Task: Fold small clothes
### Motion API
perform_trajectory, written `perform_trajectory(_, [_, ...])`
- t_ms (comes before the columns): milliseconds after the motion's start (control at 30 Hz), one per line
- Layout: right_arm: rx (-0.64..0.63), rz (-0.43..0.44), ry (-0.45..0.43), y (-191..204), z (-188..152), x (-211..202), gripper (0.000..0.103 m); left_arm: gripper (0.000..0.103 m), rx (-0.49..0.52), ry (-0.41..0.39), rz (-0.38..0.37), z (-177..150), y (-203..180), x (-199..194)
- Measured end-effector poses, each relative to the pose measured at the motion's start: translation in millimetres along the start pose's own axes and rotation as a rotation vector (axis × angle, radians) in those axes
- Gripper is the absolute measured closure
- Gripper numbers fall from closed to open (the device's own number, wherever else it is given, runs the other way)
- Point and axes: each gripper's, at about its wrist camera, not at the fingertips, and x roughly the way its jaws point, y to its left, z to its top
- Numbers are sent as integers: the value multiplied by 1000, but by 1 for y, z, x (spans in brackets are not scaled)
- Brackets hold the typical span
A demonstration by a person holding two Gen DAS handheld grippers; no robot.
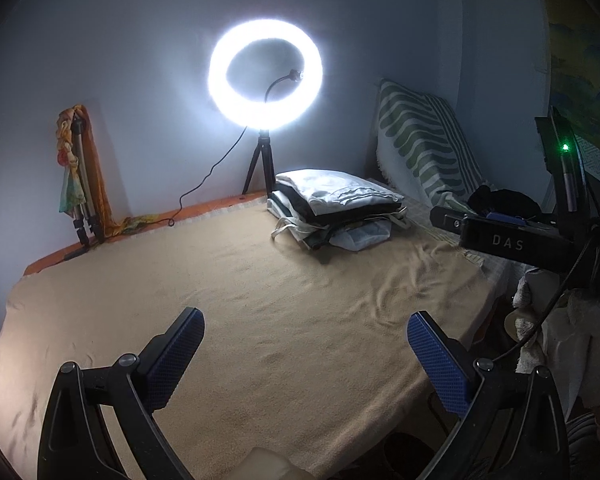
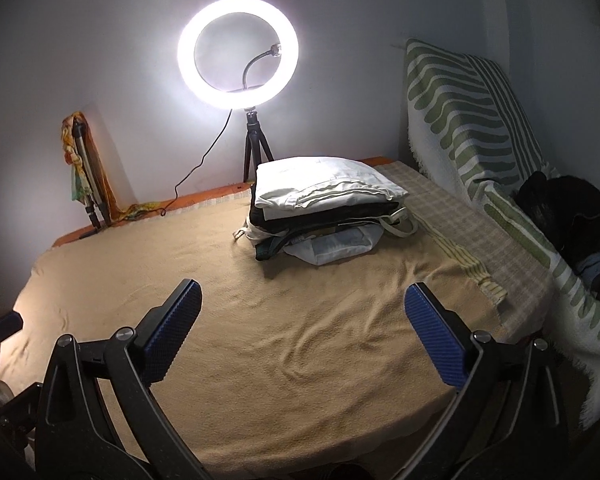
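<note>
A stack of folded clothes point(image 1: 336, 208), white on top with dark layers below, sits at the far side of a tan blanket point(image 1: 260, 300); it also shows in the right wrist view point(image 2: 324, 208) on the same blanket point(image 2: 280, 340). My left gripper point(image 1: 304, 340) is open and empty, hovering over the blanket's near part. My right gripper point(image 2: 302, 312) is open and empty, also over the near part. The right gripper's black body marked DAS point(image 1: 512, 236) shows at the right of the left wrist view. A dark heap of clothes point(image 2: 572, 216) lies at the far right.
A lit ring light point(image 1: 266, 76) on a small tripod stands against the back wall, its cable trailing left. A folded tripod with a colourful cloth point(image 1: 80, 176) leans at the back left. A green-striped white blanket point(image 2: 480, 120) drapes something at the right.
</note>
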Motion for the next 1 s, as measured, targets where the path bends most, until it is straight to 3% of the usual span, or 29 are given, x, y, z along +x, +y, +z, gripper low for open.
perform_trajectory(233, [51,-18,22,-12,-8,8,0,0,-2,6,19,-4,1,-5])
perform_trajectory(1000, [4,-38,29,-6,-12,19,0,0,19,-4,39,-4,0,-10])
